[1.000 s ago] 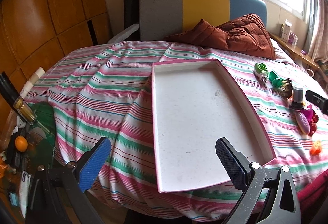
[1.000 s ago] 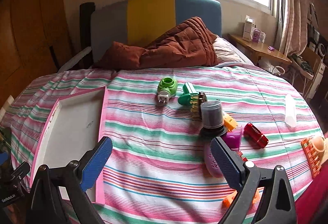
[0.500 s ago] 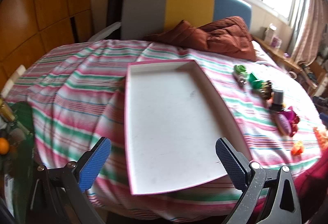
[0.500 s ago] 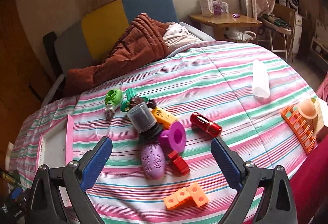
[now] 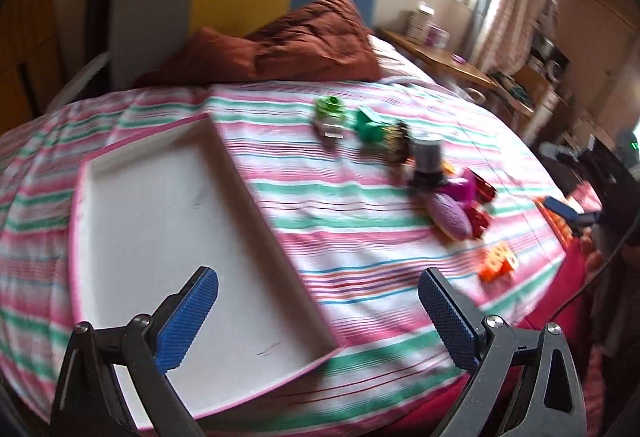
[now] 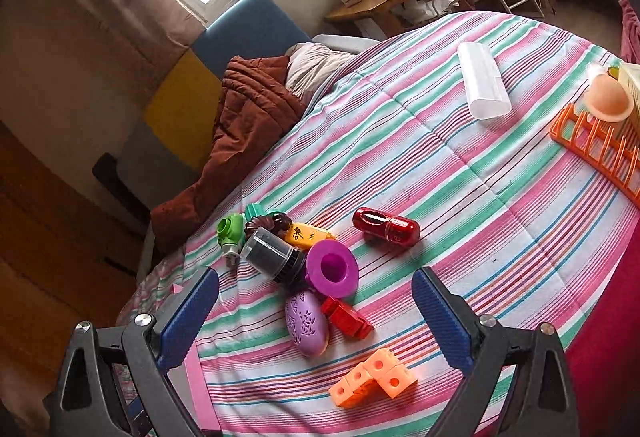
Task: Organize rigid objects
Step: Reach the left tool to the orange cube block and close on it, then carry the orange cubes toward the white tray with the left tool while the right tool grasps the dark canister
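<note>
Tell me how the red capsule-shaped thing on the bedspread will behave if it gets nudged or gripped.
The red capsule lies on its side with rounded ends, so it will probably roll when nudged, though the soft striped bedspread may slow it. Its glossy shell looks hard and possibly slippery. It seems small, so likely light.

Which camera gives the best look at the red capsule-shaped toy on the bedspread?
The right wrist view: the red capsule lies sharp and unobstructed, apart from the toy pile. In the left wrist view only a blurred red sliver shows behind the purple funnel.
</note>
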A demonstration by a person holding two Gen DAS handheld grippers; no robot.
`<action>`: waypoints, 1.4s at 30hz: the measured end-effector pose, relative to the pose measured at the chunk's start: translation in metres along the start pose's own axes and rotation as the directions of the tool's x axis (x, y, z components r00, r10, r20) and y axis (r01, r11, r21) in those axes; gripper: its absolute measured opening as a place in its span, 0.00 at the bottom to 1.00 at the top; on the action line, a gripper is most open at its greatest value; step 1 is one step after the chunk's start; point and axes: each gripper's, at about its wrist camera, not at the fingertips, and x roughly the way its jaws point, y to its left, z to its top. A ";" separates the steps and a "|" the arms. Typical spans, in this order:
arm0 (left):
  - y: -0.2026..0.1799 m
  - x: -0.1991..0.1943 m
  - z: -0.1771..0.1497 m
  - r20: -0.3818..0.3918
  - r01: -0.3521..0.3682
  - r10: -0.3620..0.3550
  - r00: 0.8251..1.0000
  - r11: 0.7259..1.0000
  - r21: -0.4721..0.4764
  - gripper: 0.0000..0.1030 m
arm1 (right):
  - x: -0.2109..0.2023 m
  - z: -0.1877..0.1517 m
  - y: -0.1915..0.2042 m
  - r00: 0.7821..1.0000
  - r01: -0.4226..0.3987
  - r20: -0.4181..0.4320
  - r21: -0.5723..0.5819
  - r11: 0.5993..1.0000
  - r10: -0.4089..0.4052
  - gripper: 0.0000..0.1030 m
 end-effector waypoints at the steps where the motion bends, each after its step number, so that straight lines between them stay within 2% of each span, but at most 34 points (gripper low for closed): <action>1: -0.008 0.005 0.001 -0.010 0.020 -0.020 1.000 1.000 0.022 0.97 | 0.000 0.000 0.001 1.000 0.002 0.002 -0.004 1.000 -0.001 0.96; 4: -0.037 0.024 0.006 -0.056 0.092 -0.086 0.995 0.991 0.096 0.87 | -0.003 0.000 -0.002 1.000 -0.015 0.017 0.006 1.000 0.015 0.96; 7: -0.069 0.042 0.009 -0.098 0.172 -0.156 0.983 0.968 0.182 0.82 | -0.006 0.000 -0.006 0.998 -0.043 0.039 0.022 0.999 0.042 0.96; 10: -0.101 0.058 0.011 -0.153 0.252 -0.216 0.964 0.927 0.279 0.69 | -0.008 0.000 -0.006 0.997 -0.060 0.049 0.023 0.998 0.059 0.96; 13: -0.127 0.075 0.009 -0.214 0.328 -0.266 0.940 0.880 0.344 0.64 | -0.009 0.001 -0.007 0.996 -0.072 0.051 0.028 0.997 0.070 0.96; 15: -0.140 0.088 0.007 -0.246 0.351 -0.274 0.930 0.859 0.372 0.60 | -0.009 0.001 -0.008 0.996 -0.079 0.053 0.030 0.996 0.077 0.96; 17: -0.152 0.100 0.005 -0.285 0.381 -0.284 0.916 0.840 0.387 0.51 | -0.008 0.001 -0.009 0.995 -0.085 0.052 0.032 0.996 0.083 0.96; 19: -0.163 0.111 0.003 -0.307 0.389 -0.278 0.910 0.828 0.403 0.48 | -0.008 0.002 -0.009 0.995 -0.090 0.050 0.033 0.995 0.089 0.96; 21: -0.174 0.121 0.001 -0.323 0.391 -0.267 0.908 0.818 0.422 0.40 | -0.008 0.002 -0.010 0.995 -0.094 0.048 0.035 0.995 0.093 0.96; 22: -0.178 0.125 0.000 -0.327 0.384 -0.256 0.910 0.818 0.428 0.37 | -0.008 0.002 -0.010 0.994 -0.095 0.048 0.035 0.995 0.093 0.96; 25: -0.186 0.137 -0.005 -0.321 0.351 -0.220 0.921 0.826 0.442 0.36 | -0.006 0.002 -0.010 0.995 -0.090 0.041 0.035 0.995 0.089 0.96; 27: -0.186 0.134 -0.008 -0.282 0.318 -0.203 0.938 0.829 0.459 0.30 | -0.005 0.002 -0.010 0.996 -0.085 0.037 0.034 0.996 0.084 0.96; 28: -0.184 0.132 -0.009 -0.277 0.313 -0.200 0.940 0.830 0.461 0.23 | -0.005 0.002 -0.010 0.996 -0.082 0.036 0.034 0.996 0.081 0.96; 29: -0.181 0.129 -0.010 -0.274 0.308 -0.197 0.942 0.832 0.461 0.20 | -0.004 0.002 -0.010 0.996 -0.078 0.034 0.034 0.996 0.077 0.96; 31: -0.174 0.123 -0.012 -0.271 0.297 -0.188 0.944 0.841 0.453 0.20 | -0.003 0.003 -0.009 0.998 -0.064 0.026 0.032 0.997 0.063 0.96; 36: -0.140 0.106 -0.021 -0.237 0.247 -0.163 0.958 0.889 0.385 0.20 | 0.001 0.003 -0.008 1.000 -0.019 0.004 0.030 0.999 0.019 0.93; 42: -0.101 0.082 -0.039 -0.163 0.172 -0.121 0.979 0.919 0.356 0.20 | 0.013 0.002 -0.005 0.997 0.038 -0.066 0.015 0.999 -0.037 0.88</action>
